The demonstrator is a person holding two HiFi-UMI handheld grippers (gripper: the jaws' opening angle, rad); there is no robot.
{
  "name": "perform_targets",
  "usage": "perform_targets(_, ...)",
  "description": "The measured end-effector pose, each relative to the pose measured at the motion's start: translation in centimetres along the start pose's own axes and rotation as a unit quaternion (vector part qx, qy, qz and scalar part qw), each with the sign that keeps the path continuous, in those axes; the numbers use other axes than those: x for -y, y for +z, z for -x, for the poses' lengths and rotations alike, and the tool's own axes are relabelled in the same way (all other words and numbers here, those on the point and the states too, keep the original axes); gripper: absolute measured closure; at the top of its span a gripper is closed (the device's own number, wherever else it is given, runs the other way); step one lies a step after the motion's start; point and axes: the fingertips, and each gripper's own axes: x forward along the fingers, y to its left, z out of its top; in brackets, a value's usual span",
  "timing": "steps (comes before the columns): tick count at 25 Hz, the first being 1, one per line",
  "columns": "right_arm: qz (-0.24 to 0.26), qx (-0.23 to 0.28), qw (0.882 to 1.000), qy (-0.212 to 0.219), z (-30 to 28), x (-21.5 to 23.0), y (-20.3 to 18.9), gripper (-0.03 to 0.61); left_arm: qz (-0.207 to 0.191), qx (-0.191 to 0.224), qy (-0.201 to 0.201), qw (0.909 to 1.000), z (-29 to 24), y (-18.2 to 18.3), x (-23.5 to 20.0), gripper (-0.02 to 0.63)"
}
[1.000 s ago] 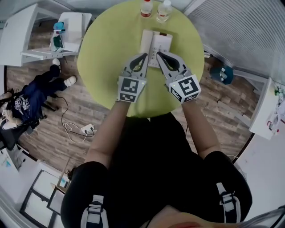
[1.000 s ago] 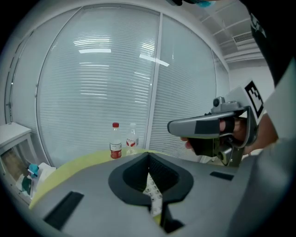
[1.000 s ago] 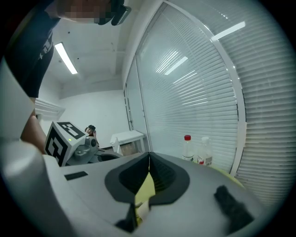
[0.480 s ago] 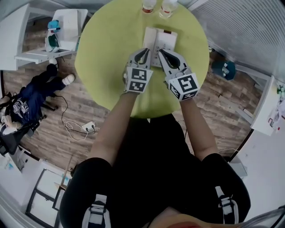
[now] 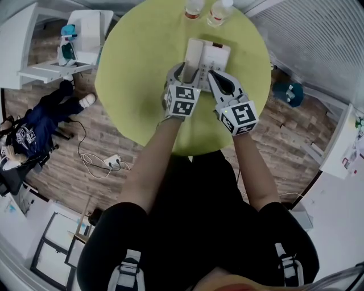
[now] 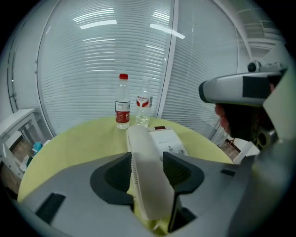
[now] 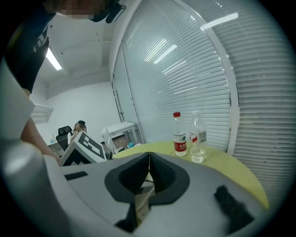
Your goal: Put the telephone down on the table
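A white telephone base sits on the round yellow-green table, with its long white handset lying on the base's left side. My left gripper straddles the near end of the handset. Its jaws are opening, one on each side, with little room left. Whether the pads touch the handset I cannot tell. The base shows just right of it. My right gripper is shut, empty, its tip at the base's near edge. In the right gripper view its jaws meet.
Two water bottles stand at the table's far edge: a red-capped one and a clear one. In the left gripper view the same bottles stand behind the telephone. On the floor at left are a seated person, a white desk and a cable.
My left gripper has moved forward over the handset's near end and gone from shut to open around it. The right gripper has edged forward to the base.
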Motion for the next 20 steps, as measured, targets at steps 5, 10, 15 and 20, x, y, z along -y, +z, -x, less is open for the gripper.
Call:
perform_targets(5, -0.006, -0.003, 1.0, -0.001, -0.2, 0.5, -0.6, 0.561, 0.005, -0.016, 0.01, 0.9998, -1.4, -0.7, -0.2, 0.388)
perform_targets(10, -0.012, -0.005, 1.0, -0.002, -0.1, 0.9, -1.2, 0.561, 0.011, -0.027, 0.013, 0.9995, -2.5, -1.0, -0.1, 0.376)
perform_targets(15, -0.015, -0.009, 1.0, -0.003, 0.3, 1.1, -1.8, 0.561, 0.017, -0.042, 0.021, 0.9988, -3.4, -1.3, -0.1, 0.374)
perform_targets(20, -0.011, -0.013, 1.0, -0.003, 0.4, 1.1, -2.2, 0.561, 0.028, -0.056, 0.032, 0.9975, -4.1, -1.4, -0.5, 0.374)
